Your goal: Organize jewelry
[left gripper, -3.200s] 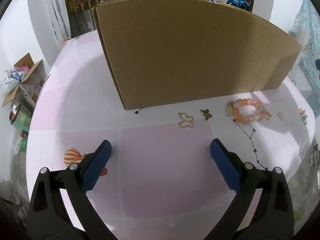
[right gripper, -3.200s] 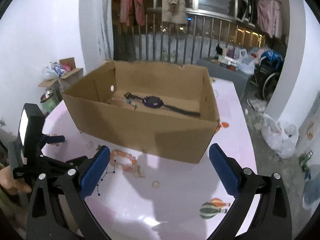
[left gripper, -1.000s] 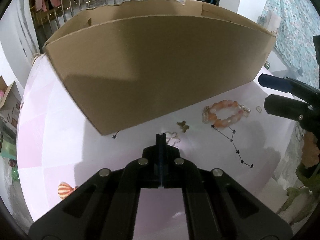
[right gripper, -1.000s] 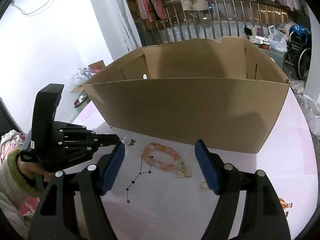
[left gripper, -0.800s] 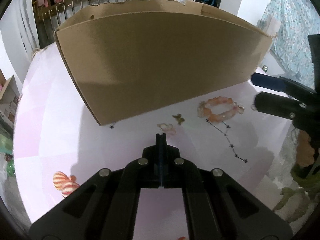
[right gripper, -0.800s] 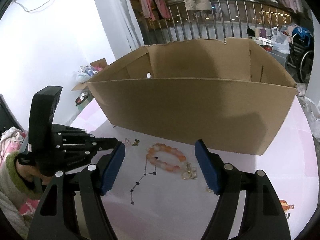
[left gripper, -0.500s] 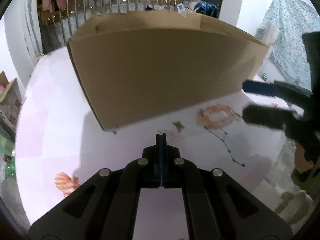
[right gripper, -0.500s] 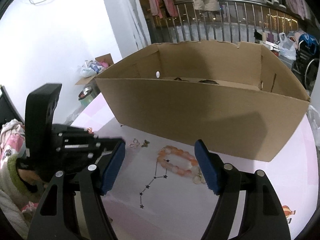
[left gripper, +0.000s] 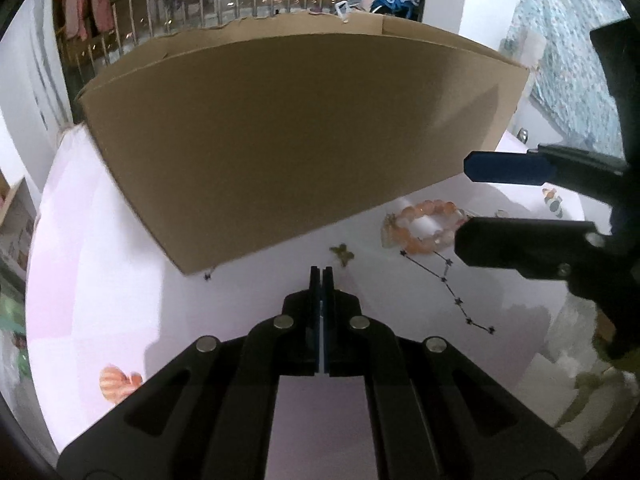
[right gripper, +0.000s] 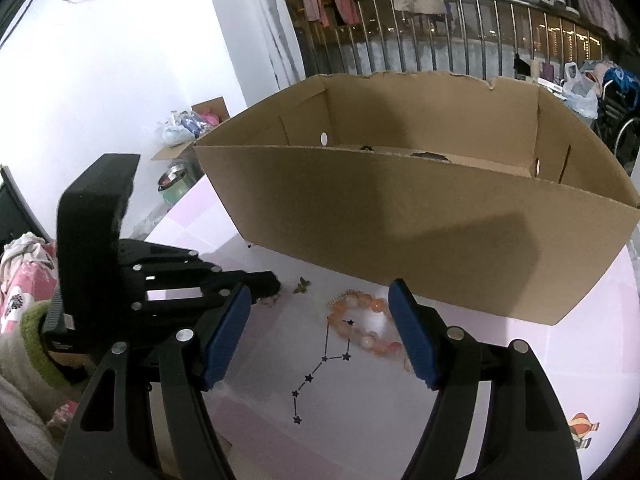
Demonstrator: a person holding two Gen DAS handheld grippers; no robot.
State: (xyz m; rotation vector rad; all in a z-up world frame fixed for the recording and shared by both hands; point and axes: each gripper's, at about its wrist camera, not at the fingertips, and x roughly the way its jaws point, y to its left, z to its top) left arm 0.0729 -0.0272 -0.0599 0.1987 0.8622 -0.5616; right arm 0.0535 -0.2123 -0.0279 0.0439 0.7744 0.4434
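A large cardboard box (left gripper: 280, 140) stands on the pink table; in the right wrist view (right gripper: 420, 232) dark jewelry shows just over its rim. A pink bead bracelet (left gripper: 420, 228) lies in front of the box, also in the right wrist view (right gripper: 364, 328). A small gold butterfly charm (left gripper: 341, 253) lies left of it (right gripper: 301, 285). My left gripper (left gripper: 321, 276) is shut, tips near the table; a pale butterfly pendant (right gripper: 269, 301) shows at its tip, grip unclear. My right gripper (right gripper: 320, 332) is open above the bracelet.
The table (left gripper: 120, 280) has printed star lines (right gripper: 320, 376) and balloon pictures (left gripper: 118, 384). A small ring (left gripper: 501, 213) lies right of the bracelet. Railings with hanging clothes (right gripper: 400, 0) stand behind. A box with bags (right gripper: 188, 124) sits on the floor at left.
My left gripper went from open to shut and dropped toward the pale butterfly pendant, which is now hidden at its tips. My right gripper moved in over the bracelet and stayed open.
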